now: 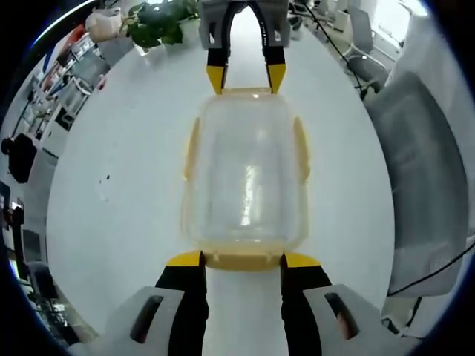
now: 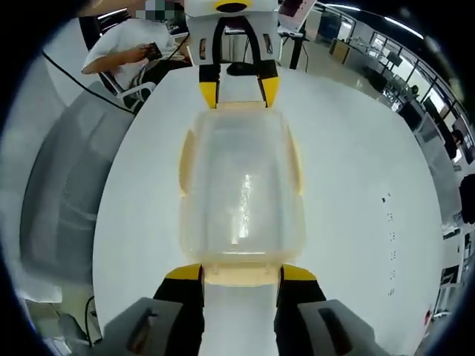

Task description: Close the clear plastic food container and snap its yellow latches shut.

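Clear plastic with yellow trim sits between us: the food container (image 1: 245,178) rests on the white counter (image 1: 111,193), lid already on top, and we hold one gripper at each of its short ends. Its long axis runs straight from one gripper to the other, so each view looks down the length of the container toward the opposite gripper.

In the left gripper view, our left gripper (image 1: 243,259) stands open, its yellow-tipped jaws spread to either side of the near end latch (image 1: 243,261), seemingly touching or just beside it. At the far end of the container the right gripper (image 1: 246,76) faces us, jaws also apart, tips at the far rim.

The right gripper view mirrors this: the right gripper (image 2: 241,272) is open around its own end latch (image 2: 242,274), and the left gripper (image 2: 238,90) waits at the opposite end.

Two long side latches (image 1: 300,150) lie along the flanks of the container, away from both sets of jaws. Whether any latch is fully snapped we cannot tell. We judge the end latches are the ones within reach, each needing a press toward the container from its own gripper; neither side is nearer than the other.
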`<action>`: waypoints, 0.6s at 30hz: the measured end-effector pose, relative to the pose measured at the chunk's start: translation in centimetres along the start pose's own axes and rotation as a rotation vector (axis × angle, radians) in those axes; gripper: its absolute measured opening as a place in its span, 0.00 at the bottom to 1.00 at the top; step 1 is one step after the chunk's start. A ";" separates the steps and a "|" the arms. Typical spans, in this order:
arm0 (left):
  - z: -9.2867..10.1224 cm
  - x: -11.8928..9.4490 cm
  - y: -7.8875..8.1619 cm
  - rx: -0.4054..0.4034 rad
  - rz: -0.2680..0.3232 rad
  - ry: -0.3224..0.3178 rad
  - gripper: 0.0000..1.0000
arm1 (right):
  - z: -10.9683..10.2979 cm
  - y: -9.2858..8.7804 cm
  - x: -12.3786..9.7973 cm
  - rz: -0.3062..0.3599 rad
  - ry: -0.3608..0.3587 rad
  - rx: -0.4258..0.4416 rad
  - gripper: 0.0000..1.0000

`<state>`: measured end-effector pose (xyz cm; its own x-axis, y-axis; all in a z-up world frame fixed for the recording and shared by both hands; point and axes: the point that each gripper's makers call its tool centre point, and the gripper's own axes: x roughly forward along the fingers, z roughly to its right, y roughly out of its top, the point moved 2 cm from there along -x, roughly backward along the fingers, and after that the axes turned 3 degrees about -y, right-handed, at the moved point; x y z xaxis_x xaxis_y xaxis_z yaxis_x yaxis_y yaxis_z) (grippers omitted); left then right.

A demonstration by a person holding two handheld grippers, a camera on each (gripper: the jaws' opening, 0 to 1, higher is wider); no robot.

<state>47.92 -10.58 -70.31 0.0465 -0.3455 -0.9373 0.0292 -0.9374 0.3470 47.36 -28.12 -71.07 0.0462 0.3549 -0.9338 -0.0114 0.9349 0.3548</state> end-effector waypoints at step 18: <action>0.0 1.3 0.3 -0.017 0.014 -0.028 0.35 | 0.1 -1.0 0.6 -0.005 0.019 0.010 0.34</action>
<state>47.97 -11.30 -71.42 0.0195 -0.3600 -0.9327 0.0459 -0.9316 0.3605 47.52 -28.90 -71.96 0.0268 0.3502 -0.9363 -0.0010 0.9367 0.3503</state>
